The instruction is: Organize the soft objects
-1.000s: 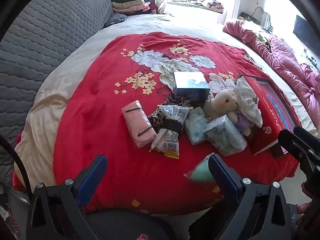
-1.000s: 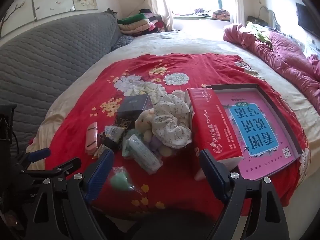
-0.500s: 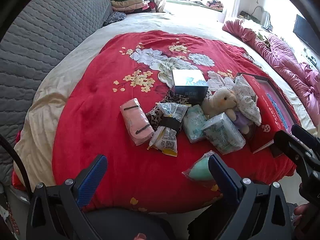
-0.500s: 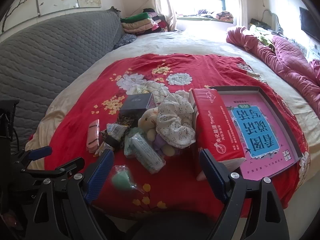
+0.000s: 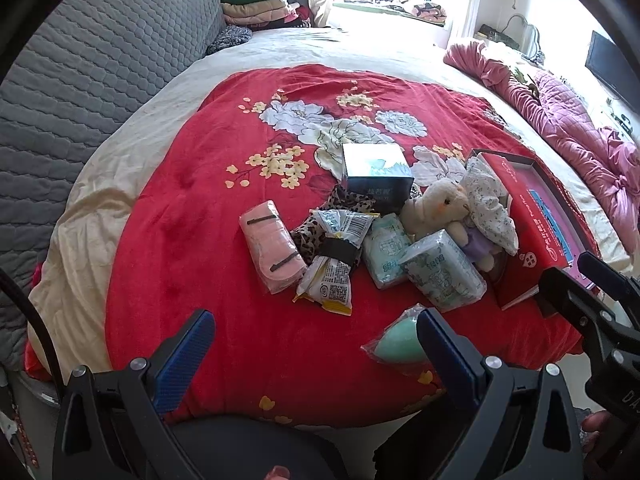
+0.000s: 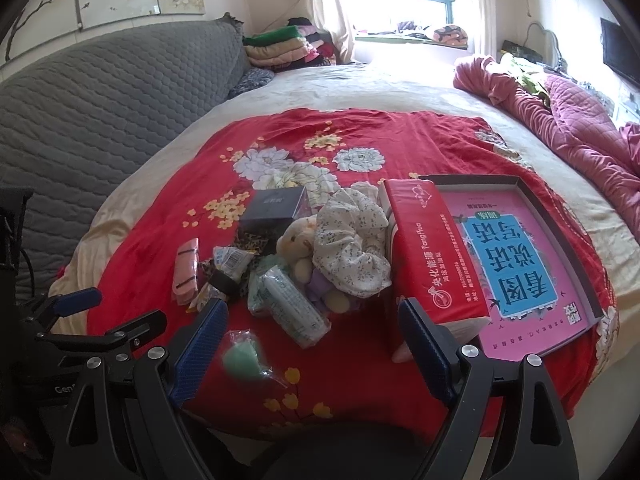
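A pile of soft things lies on the red flowered blanket [image 5: 192,248]: a pink pouch [image 5: 272,252], snack packets [image 5: 334,264], tissue packs [image 5: 440,276], a plush toy [image 5: 438,208], a flowered cloth [image 6: 350,248] and a bagged green sponge [image 5: 396,346]. A red tissue pack [image 6: 432,256] leans on a shallow box [image 6: 520,260] at the right. My left gripper [image 5: 316,354] is open and empty, above the bed's near edge. My right gripper [image 6: 312,344] is open and empty, near the green sponge [image 6: 242,360].
A dark box [image 5: 378,180] sits behind the pile. A grey quilted headboard [image 5: 80,80] runs along the left. Folded blankets [image 5: 256,8] are stacked at the back. A pink quilt [image 5: 560,112] is bunched at the right.
Both grippers have drawn back and risen slightly, so the pile sits a little farther away. Nothing on the bed has moved.
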Available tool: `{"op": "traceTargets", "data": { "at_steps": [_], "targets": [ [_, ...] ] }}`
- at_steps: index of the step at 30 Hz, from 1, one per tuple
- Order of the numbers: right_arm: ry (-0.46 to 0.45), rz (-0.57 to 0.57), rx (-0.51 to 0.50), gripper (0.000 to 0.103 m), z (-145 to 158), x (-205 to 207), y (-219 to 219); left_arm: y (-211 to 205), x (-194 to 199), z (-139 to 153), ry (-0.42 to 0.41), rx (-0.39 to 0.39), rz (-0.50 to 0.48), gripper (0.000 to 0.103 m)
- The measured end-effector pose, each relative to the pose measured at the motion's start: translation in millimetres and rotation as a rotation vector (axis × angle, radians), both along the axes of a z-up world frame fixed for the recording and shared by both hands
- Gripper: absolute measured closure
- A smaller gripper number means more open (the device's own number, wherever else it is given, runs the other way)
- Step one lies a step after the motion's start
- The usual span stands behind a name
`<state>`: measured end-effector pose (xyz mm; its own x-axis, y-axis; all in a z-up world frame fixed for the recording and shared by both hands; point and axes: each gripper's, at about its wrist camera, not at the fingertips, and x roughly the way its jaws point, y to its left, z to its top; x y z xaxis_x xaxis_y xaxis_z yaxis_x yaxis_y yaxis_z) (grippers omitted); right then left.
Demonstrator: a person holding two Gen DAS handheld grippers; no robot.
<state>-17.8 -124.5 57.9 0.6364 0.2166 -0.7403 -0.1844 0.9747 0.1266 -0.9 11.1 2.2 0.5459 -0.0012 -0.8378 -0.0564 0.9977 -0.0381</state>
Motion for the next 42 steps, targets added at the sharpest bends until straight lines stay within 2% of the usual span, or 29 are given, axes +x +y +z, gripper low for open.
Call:
{"op": "traceTargets", "data": {
  "at_steps": [31, 42],
  "targets": [
    [-0.007, 0.001, -0.012, 0.015, 0.2, 0.0, 2.7, -2.2, -1.0, 1.0, 0.005, 0.005, -0.004, 0.001],
    [-0.007, -0.007, -0.016, 0.015, 0.0, 0.3, 1.9, 4.4, 1.9, -4.4, 0.022, -0.027, 0.002, 0.001]
  ]
}}
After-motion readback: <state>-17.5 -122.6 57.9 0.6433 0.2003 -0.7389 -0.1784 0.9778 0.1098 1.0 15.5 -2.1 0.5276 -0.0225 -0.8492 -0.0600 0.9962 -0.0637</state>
